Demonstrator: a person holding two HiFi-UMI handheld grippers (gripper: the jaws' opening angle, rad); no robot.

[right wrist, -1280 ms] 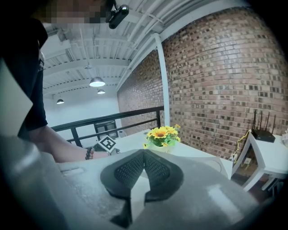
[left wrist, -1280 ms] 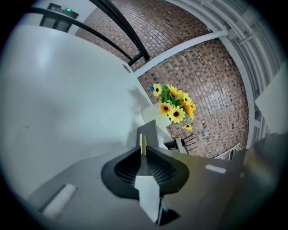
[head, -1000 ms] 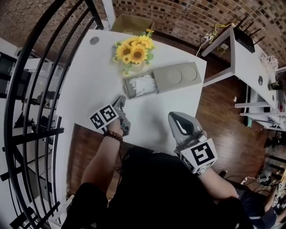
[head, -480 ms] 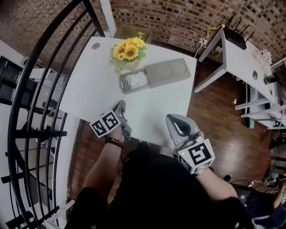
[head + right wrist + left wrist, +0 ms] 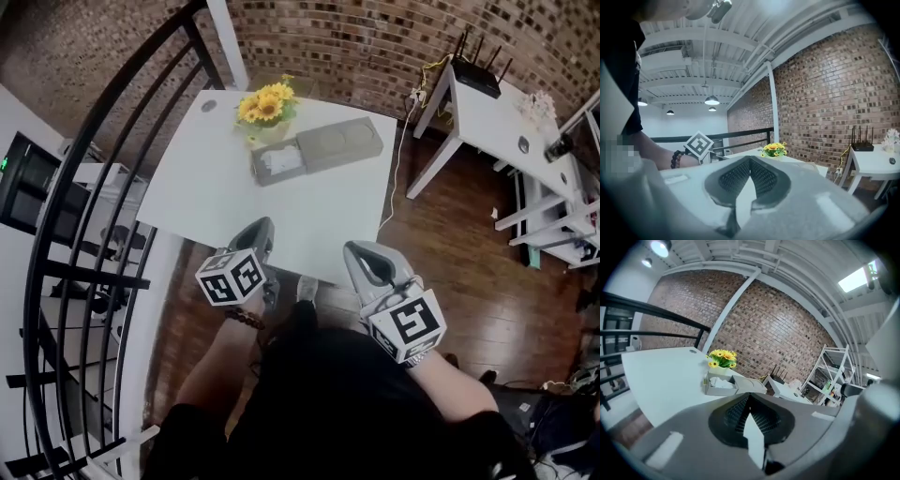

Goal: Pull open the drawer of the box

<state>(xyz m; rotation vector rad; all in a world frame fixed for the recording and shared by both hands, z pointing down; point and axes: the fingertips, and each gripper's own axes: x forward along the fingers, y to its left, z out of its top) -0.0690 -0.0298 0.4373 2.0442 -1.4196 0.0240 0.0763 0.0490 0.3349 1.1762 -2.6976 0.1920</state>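
A brick wall (image 5: 375, 37) backs a white desk (image 5: 234, 202) that stands on a dark wooden floor (image 5: 450, 244), with a black railing (image 5: 94, 187) to its left. The grey box (image 5: 342, 142) lies along the desk's far edge, and its drawer (image 5: 278, 162) stands pulled out of the box's left end, with something white inside. A pot of yellow flowers (image 5: 265, 106) sits just behind the drawer, towards the far left corner. Both claws are well apart from the box, at the desk's near edge. The left claw (image 5: 261, 228) sits over the near edge with its jaws clenched together on nothing. The right claw (image 5: 359, 253) hangs just off the near edge, its jaws likewise pressed together and empty. A second white desk (image 5: 487, 117) stands off to the right
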